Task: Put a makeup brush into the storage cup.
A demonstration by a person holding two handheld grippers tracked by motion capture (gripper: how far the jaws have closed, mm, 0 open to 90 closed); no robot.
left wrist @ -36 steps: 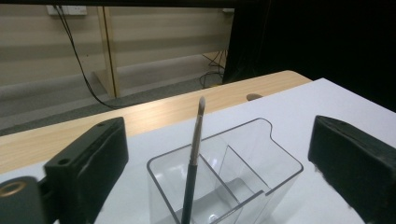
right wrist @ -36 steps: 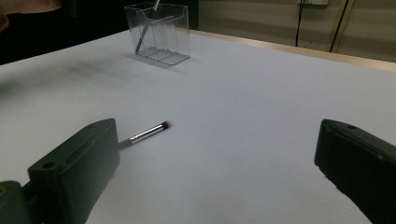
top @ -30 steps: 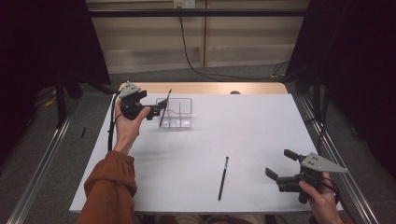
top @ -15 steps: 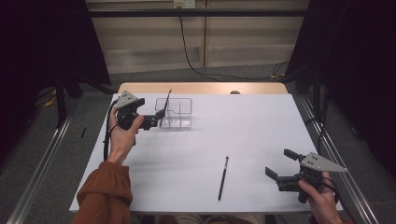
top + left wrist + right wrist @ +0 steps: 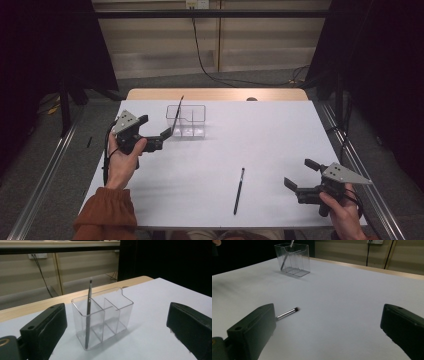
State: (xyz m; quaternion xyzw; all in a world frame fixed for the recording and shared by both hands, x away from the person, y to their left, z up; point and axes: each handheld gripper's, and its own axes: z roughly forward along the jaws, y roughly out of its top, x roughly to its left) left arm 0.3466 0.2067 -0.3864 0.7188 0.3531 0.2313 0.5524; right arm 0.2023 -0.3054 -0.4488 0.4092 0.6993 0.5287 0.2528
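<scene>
A clear plastic organizer [image 5: 186,121] stands upright in the upper centre-left of the high view on the white tabletop [image 5: 260,145], just to the right of the left hand-held gripper [image 5: 155,131], whose jaw tips lie close beside its left wall without visible contact. One slim black brush [image 5: 177,114] stands tilted in the organizer's left compartment; in the left gripper view the same brush [image 5: 88,315] rises above the rim. The left hand-held gripper is released, jaws spread wide and grasping nothing, with the organizer [image 5: 102,316] framed between them. A second brush [image 5: 239,183] lies flat on the tabletop in the lower centre of the high view, well apart from the organizer and near the right hand-held gripper [image 5: 300,181] at lower right. That gripper is also released, jaws wide apart and empty. Count: two brushes, one organizer with three visible compartments, two hand-held grippers.
</scene>
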